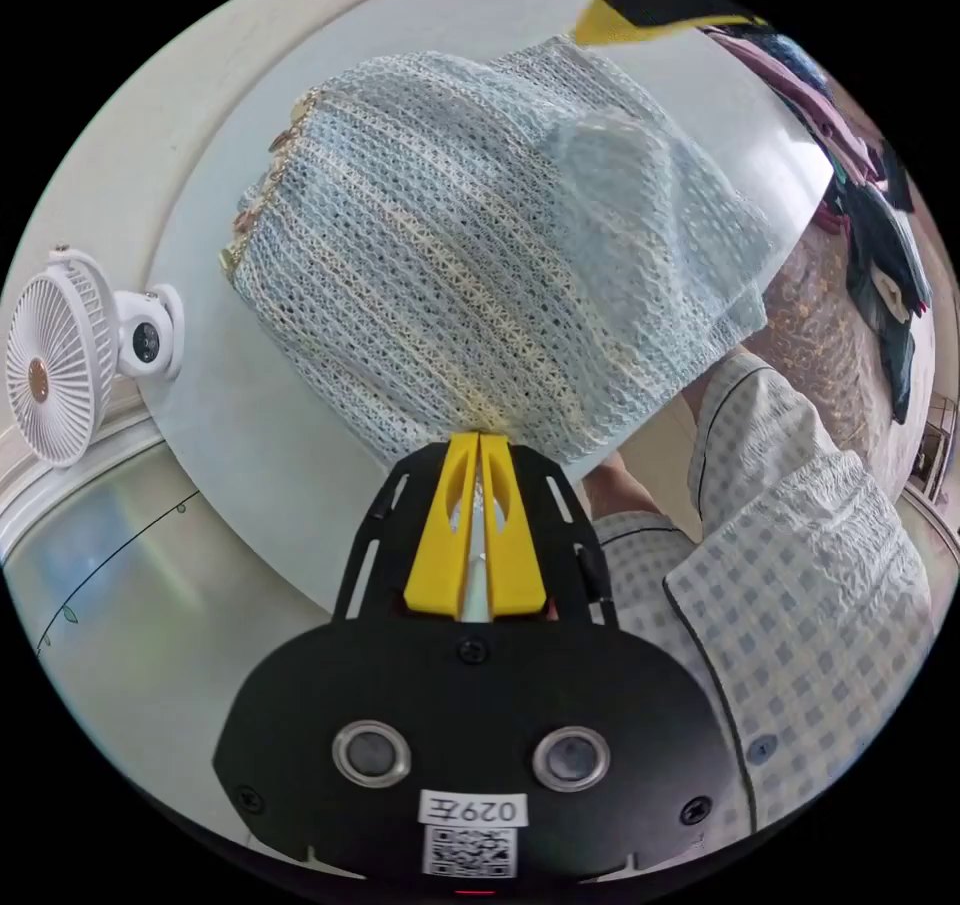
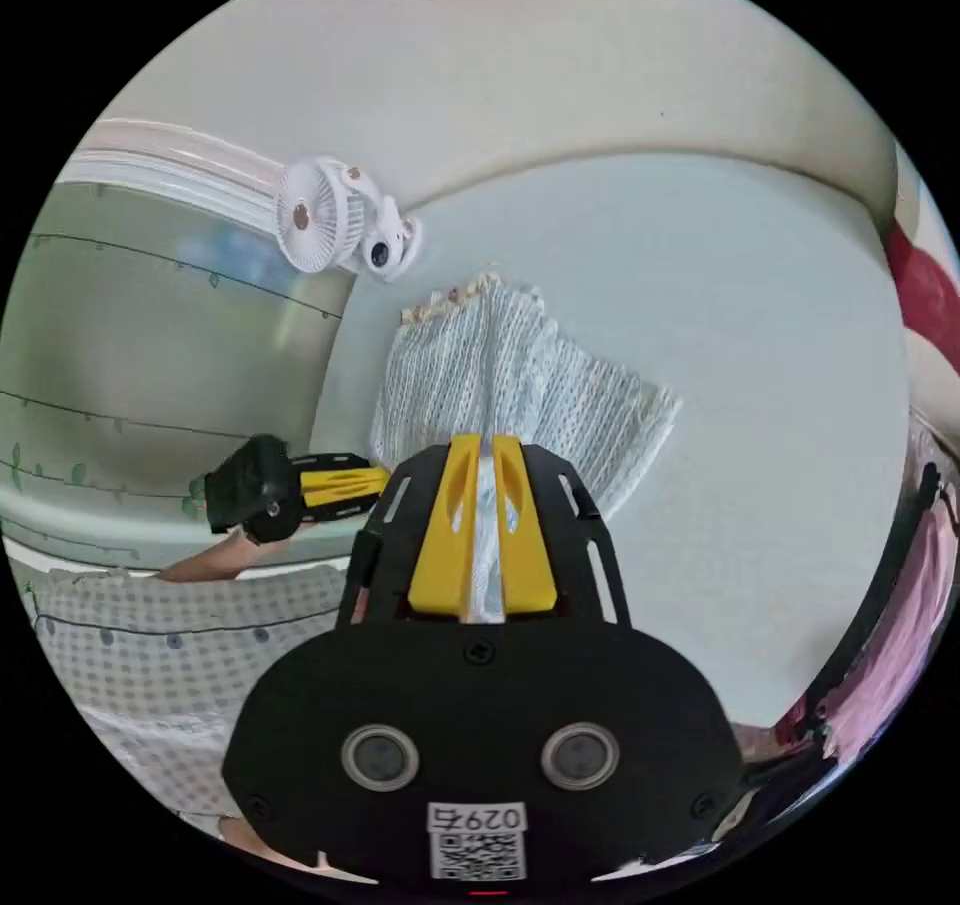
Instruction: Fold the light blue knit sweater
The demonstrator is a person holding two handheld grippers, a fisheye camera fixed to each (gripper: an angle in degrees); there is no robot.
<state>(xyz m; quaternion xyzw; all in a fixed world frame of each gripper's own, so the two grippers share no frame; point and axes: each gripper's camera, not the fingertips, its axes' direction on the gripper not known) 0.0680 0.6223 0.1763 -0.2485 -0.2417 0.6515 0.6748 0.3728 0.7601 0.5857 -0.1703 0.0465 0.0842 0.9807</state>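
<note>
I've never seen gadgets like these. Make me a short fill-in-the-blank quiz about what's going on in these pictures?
1. Both grippers are shut on the light blue ____.
2. The sweater lies on a pale ____.
3. Clipped at the table edge is a small white ____.
4. The jaws of the left gripper and right gripper are coloured ____.

Missing words: sweater; table; fan; yellow

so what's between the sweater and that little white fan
In the right gripper view, only bare pale work surface lies between the light blue knit sweater and the white clip fan; nothing else sits in that stretch.
</note>
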